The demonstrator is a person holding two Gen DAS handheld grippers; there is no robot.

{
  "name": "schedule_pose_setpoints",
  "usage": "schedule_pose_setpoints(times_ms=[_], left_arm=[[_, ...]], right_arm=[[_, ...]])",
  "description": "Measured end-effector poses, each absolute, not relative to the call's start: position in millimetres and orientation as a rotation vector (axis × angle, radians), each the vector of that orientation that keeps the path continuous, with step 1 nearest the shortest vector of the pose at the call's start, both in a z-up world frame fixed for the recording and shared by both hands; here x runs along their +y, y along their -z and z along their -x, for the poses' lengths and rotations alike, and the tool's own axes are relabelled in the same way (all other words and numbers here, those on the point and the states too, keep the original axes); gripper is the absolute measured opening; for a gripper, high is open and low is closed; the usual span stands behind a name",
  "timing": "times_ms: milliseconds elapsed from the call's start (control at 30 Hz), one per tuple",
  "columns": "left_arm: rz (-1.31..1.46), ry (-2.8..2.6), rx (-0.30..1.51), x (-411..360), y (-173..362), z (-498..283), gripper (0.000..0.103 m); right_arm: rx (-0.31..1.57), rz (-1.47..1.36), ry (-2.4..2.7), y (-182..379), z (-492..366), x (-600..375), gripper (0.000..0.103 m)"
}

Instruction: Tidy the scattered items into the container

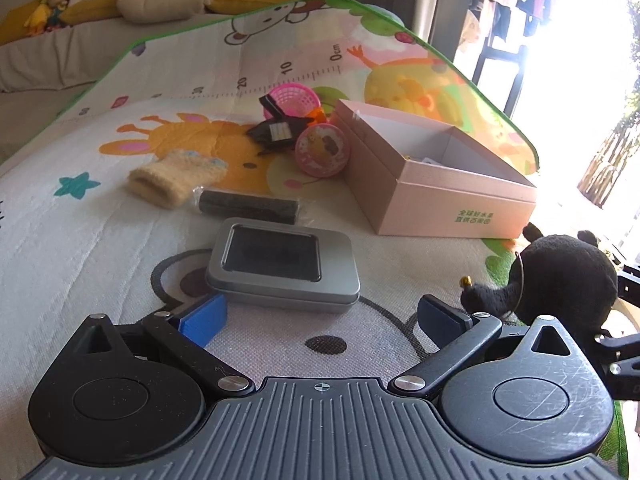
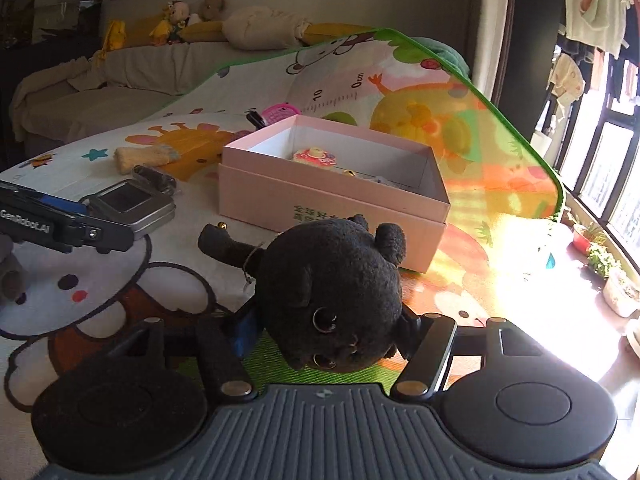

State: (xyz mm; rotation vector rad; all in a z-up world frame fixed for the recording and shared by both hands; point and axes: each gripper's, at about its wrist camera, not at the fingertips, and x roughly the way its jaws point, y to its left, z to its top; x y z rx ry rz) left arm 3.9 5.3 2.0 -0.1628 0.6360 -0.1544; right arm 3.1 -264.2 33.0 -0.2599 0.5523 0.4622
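A pink open box (image 1: 432, 176) stands on the play mat; in the right wrist view the box (image 2: 320, 196) holds a pink donut-like item (image 2: 314, 157). My right gripper (image 2: 324, 332) is shut on a black plush toy (image 2: 332, 296), just in front of the box; the plush also shows in the left wrist view (image 1: 560, 276). My left gripper (image 1: 320, 320) is open and empty, just behind a grey metal tin (image 1: 280, 264). Beyond it lie a black wrapped roll (image 1: 248, 206), a cream knitted glove (image 1: 176, 176), a pink round tin (image 1: 322, 150), black clips (image 1: 276, 130) and a pink basket (image 1: 296, 98).
The colourful play mat (image 1: 100, 240) covers the floor. A sofa with stuffed toys (image 2: 200, 28) stands behind. Windows, hanging laundry and potted plants (image 2: 600, 256) are at the right. My left gripper's body (image 2: 60, 224) shows at the left of the right wrist view.
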Motion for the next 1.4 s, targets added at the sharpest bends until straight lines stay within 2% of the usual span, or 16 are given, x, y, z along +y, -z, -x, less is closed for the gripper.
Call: schedule_pose_setpoints(times_ms=[133, 233, 267, 300, 367, 600, 700, 867, 1000, 1033, 1067, 1200, 1400], left_arm=[[0.167, 0.156, 0.635, 6, -2, -4, 0.103], [0.166, 0.155, 0.635, 5, -2, -4, 0.103], [0.167, 0.155, 0.635, 5, -2, -4, 0.103], [0.169, 0.156, 0.634, 4, -2, -4, 0.103], [0.167, 0.155, 0.635, 4, -2, -4, 0.103], [0.165, 0.154, 0.635, 6, -2, -4, 0.103], [0.161, 0.152, 0.637, 5, -2, -4, 0.103], [0.139, 0.143, 0.642, 1, -2, -4, 0.103], [0.066, 0.131, 0.662, -4, -6, -4, 0.103], [0.031, 0.126, 0.658, -5, -8, -3, 0.103], [0.001, 0.118, 0.65, -6, -10, -4, 0.103], [-0.065, 0.096, 0.674, -6, -14, -22, 0.103], [-0.121, 0.086, 0.719, -16, -7, -48, 0.103]], right_arm=[[0.54, 0.347, -0.656, -35, 19, -257, 0.065], [0.5, 0.5, -0.595, -29, 25, -257, 0.075], [0.486, 0.538, -0.557, -27, 25, -257, 0.082], [0.474, 0.572, -0.522, -26, 24, -259, 0.086], [0.468, 0.603, -0.467, -26, 21, -266, 0.086], [0.532, 0.505, -0.339, -24, 16, -291, 0.093], [0.553, 0.328, -0.409, -35, 23, -304, 0.103], [0.561, 0.087, -0.425, -44, 16, -304, 0.103], [0.568, 0.146, -0.299, -24, 1, -284, 0.103], [0.579, 0.136, -0.291, -20, -2, -281, 0.1], [0.601, 0.122, -0.292, -18, -6, -278, 0.089], [0.613, 0.076, -0.377, -20, -6, -270, 0.088], [0.586, 0.179, -0.406, -16, 6, -249, 0.089]])
